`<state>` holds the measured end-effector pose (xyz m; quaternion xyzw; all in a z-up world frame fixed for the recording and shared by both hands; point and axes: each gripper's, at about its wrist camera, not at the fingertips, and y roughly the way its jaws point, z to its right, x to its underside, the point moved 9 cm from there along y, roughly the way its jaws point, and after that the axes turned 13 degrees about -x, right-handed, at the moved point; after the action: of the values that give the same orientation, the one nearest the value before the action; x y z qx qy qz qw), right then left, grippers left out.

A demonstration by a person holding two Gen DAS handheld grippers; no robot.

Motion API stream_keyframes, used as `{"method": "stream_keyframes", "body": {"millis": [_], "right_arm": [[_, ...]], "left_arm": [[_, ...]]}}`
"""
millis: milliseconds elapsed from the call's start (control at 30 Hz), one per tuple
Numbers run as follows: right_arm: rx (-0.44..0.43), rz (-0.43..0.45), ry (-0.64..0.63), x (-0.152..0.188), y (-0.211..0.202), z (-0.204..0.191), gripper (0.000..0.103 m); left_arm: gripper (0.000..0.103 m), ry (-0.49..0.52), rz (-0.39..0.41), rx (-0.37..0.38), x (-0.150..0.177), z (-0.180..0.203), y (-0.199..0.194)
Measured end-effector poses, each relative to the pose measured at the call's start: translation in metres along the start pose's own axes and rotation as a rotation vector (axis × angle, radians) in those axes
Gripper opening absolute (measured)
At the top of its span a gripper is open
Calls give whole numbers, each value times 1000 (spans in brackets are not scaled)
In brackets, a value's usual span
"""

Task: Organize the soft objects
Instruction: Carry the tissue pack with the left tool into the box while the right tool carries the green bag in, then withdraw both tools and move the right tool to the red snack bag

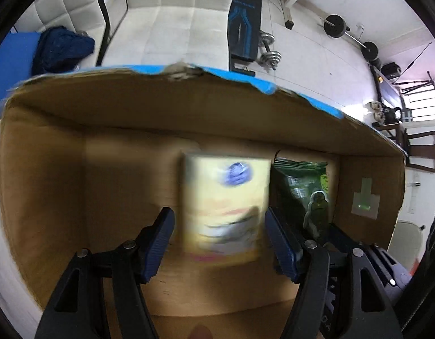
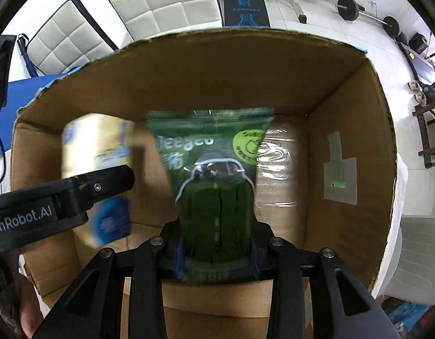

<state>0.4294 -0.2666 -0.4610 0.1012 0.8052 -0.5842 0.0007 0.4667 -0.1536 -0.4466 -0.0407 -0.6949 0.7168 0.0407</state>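
The cardboard box point(image 2: 344, 130) holds a yellow pack point(image 1: 225, 206) and, touching it at 3 o'clock, a green pack point(image 2: 217, 186). The right gripper point(image 2: 217, 257) has its jaws clamped on the green pack's lower end. The left gripper point(image 1: 220, 240) has its jaws spread, flanking the blurred yellow pack; contact is unclear.

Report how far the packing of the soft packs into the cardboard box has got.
Done: nothing looks settled in the brown cardboard box yet. In hand: the right gripper is shut on the green plastic pouch inside the box; the open left gripper flanks the blurred yellow pack. Left: releasing the pouch and settling both packs.
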Motion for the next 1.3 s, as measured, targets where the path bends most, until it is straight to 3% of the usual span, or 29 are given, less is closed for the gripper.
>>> {"method": "stream_keyframes", "body": {"millis": [167,300,367,433,567,967,1300], "right_arm": [[25,-11,-14,6,0,-3,53],[41,-6,-29,10,-7,-4,56],[44,-3,-35,20,-14,-8,78],[36,4,-39,32,-22,-11,94],[40,11,-45,52,-35,-14,103],[79,140,-76,96,-106,-37,103],[63,241,-89,132,-177,-58,103]], "left_arm": [[69,9,26,-37,9,-11,-9],[82,22,48,-69,18,-19,-16],[89,19,65,-89,27,-24,-22],[96,22,88,-112,39,-31,-31],[101,17,148,-155,60,-44,-50],[101,9,292,-195,110,-51,-126],[101,-1,383,-171,155,-47,-186]]}}
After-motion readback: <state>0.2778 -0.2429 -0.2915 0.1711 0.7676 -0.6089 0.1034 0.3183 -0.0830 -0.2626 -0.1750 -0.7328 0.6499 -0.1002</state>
